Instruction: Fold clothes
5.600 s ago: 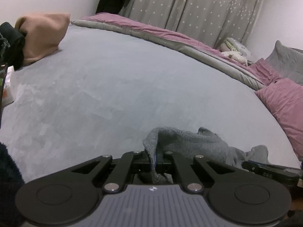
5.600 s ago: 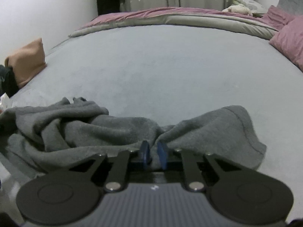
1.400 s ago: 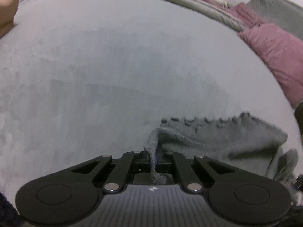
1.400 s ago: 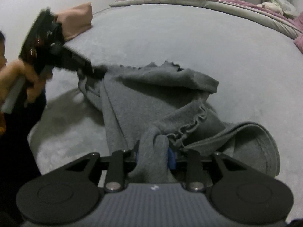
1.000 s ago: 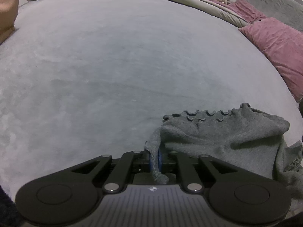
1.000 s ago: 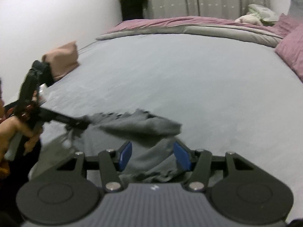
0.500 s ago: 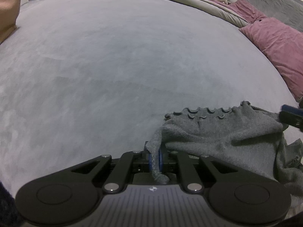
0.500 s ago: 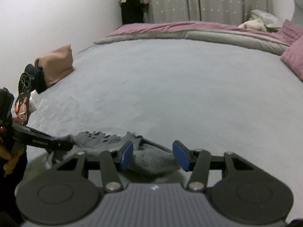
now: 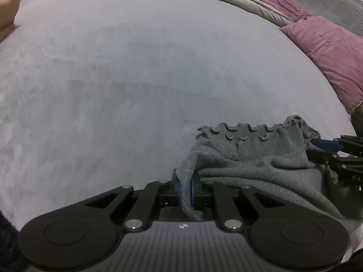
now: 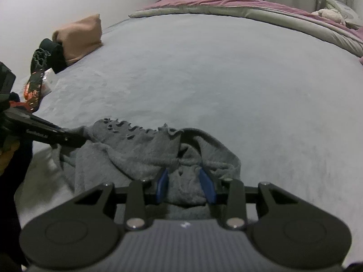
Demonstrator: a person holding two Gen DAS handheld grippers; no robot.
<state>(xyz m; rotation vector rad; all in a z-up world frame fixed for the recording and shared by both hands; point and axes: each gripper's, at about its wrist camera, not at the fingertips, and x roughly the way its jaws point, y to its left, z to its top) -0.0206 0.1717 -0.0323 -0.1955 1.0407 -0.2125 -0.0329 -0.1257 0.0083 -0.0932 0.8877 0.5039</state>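
1. Grey knit, soft and limp: the garment [image 10: 145, 154] lies bunched at the near edge of the bed [image 10: 226, 79], its scalloped hem [image 9: 245, 131] turned away from me and running between my two tools.

2. My left tool [image 9: 186, 191] is clamped on a pinch of the garment's corner; the cloth runs up between the blue pads and a tail of it hangs out behind them.

3. My right tool [image 10: 185, 184] stands apart, its blue pads either side of a mound of fabric without squeezing it.

4. Risk, as I judge it: if I close the right tool here, I may catch several layers at once, since the cloth under it is heaped and creased. The fold would then come out lumpy or crooked.

5. A second risk: the left pinch is narrow. A sharp pull could slide the knit out of the pads, or drag the whole heap along the bed instead of spreading it.

6. The right wrist view shows the heap's full outline, the left tool's finger reaching the hem from the side, and a tan cushion [image 10: 78, 37] far off by the wall.

7. The left wrist view alone shows the clamped corner up close, plus the pink pillow [image 9: 326, 52] well beyond the garment.
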